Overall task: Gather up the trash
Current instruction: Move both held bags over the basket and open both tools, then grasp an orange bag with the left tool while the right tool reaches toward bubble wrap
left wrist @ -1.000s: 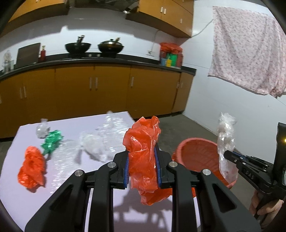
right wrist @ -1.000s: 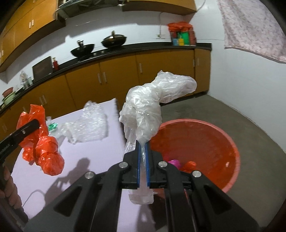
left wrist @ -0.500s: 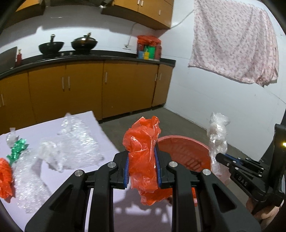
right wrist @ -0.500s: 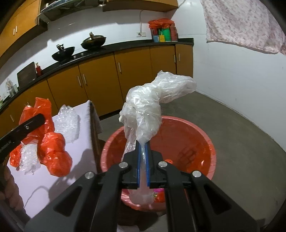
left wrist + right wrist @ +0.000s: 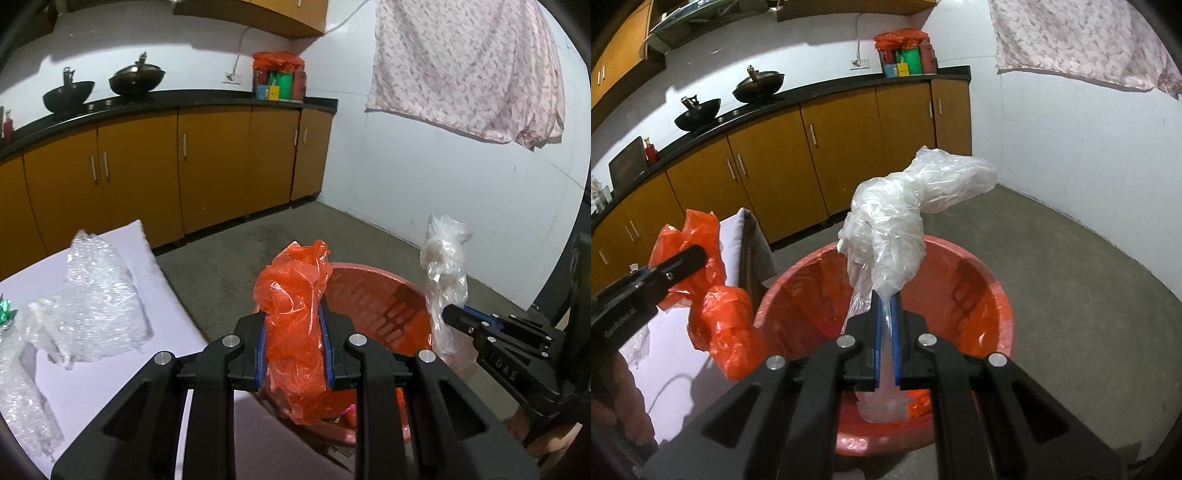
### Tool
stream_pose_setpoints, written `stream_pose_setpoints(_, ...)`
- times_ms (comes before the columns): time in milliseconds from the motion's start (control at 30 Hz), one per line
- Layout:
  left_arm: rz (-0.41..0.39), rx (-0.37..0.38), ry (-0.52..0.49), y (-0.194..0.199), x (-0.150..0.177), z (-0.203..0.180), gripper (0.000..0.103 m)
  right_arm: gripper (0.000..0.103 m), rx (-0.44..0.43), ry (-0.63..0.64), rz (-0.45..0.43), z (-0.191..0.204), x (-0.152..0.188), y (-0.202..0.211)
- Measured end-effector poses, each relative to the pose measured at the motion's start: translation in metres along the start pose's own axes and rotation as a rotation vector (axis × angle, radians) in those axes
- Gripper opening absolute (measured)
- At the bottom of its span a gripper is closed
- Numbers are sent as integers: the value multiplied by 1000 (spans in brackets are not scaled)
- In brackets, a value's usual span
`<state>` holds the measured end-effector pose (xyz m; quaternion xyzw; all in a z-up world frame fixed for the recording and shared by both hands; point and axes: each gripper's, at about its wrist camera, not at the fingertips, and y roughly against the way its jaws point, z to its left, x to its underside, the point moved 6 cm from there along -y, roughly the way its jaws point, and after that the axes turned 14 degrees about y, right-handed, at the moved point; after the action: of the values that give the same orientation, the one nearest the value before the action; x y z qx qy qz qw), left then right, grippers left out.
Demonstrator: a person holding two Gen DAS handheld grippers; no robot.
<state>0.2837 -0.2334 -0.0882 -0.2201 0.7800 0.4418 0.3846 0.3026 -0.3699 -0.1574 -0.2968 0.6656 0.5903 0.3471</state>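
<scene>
Left gripper clamped on crumpled orange plastic bag, right gripper pinching clear crinkled plastic bag; featherlight, limp, slippery—best held mid-bunch.

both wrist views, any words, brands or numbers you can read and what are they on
"DAS", perhaps with a character before it: white letters on the black right gripper, left wrist view.
White print on the black left gripper, right wrist view: too blurred to read.
Colourful packages on the black counter: labels too small to read.
</scene>
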Motion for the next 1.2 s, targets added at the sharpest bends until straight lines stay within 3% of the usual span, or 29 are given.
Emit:
stream_pose_setpoints(367,52,17,-39,-29,10,-14,23,7,-2,-34,15,-15,2,-20)
stream_pose_setpoints(433,67,19,-46,-34,12,-15,24,12,-11,-47,21,-17,3,-23)
stream_pose_setpoints(567,86,21,-42,-39,17,-14,51,20,-24,-71,29,-20,9,-26)
stream_pose_setpoints(667,86,12,-34,-36,17,-7,52,27,-16,-72,26,-22,11,-24)
stream_pose_setpoints(967,23,-56,35,-9,3,27,57,36,6,-49,-16,-17,0,-10)
stream_pose_setpoints(1200,-54,-135,88,38,-6,69,63,39,-52,34,-58,26,-19,3)
